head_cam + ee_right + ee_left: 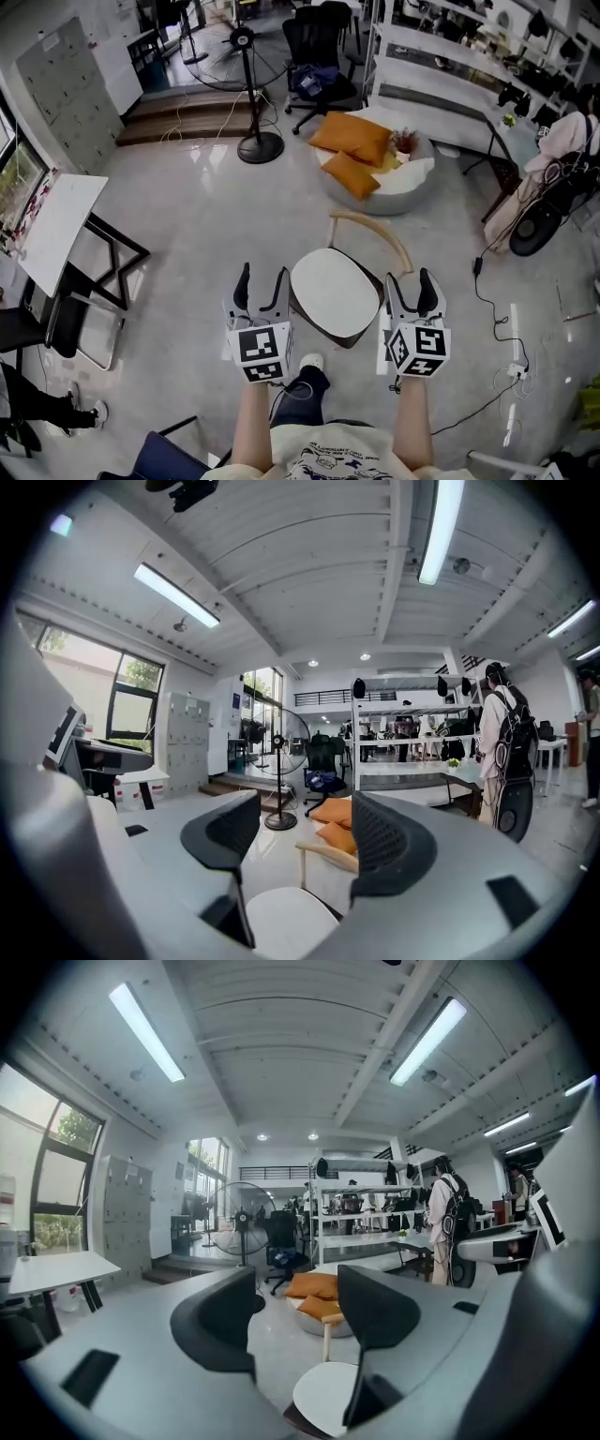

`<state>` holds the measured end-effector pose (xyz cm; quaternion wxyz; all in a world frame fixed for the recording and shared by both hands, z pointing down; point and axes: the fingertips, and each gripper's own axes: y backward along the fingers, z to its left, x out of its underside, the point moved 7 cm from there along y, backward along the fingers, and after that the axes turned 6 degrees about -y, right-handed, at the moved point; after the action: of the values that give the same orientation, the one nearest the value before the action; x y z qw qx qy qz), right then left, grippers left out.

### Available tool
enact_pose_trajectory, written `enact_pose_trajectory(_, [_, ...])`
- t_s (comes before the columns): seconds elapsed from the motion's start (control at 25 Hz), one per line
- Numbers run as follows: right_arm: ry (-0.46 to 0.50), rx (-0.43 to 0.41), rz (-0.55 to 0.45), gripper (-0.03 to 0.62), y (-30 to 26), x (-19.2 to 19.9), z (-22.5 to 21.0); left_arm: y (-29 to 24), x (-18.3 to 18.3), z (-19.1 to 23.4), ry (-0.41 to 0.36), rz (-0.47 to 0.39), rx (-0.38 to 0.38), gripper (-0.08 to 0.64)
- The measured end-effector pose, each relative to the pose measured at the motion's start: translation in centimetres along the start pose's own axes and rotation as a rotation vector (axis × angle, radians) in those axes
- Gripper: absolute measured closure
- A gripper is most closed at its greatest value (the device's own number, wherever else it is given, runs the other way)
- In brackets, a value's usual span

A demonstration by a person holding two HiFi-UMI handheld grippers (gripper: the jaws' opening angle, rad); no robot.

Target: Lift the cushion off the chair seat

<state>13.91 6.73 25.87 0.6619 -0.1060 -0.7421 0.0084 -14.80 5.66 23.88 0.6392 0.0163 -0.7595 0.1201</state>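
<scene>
A white oval cushion lies on the seat of a small chair with a curved wooden backrest, right in front of me. My left gripper hangs open just left of the cushion, apart from it. My right gripper hangs open just right of it. Both hold nothing. In the left gripper view the cushion shows low between the open jaws. The right gripper view shows the cushion and backrest below its open jaws.
Two orange pillows rest on a round white pouf beyond the chair. A standing fan and a black office chair are farther back. A white table is left, floor cables right.
</scene>
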Motion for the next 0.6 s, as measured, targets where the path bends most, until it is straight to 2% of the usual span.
enact_pose_trajectory(0.24, [-0.006, 0.041, 0.033, 0.285, -8.3, 0.5, -1.4, -9.3, 1.0, 2.0, -0.004, 0.038, 0.037, 0.290])
enact_pose_trajectory(0.4, [-0.002, 0.069, 0.066, 0.286, -11.9, 1.1, -1.0, -13.2, 2.1, 3.5, 0.007, 0.069, 0.074, 0.290])
enact_pose_trajectory(0.6, [0.006, 0.089, 0.114, 0.286, -15.8, 2.3, -2.3, -17.7, 3.7, 3.0, 0.014, 0.120, 0.103, 0.290])
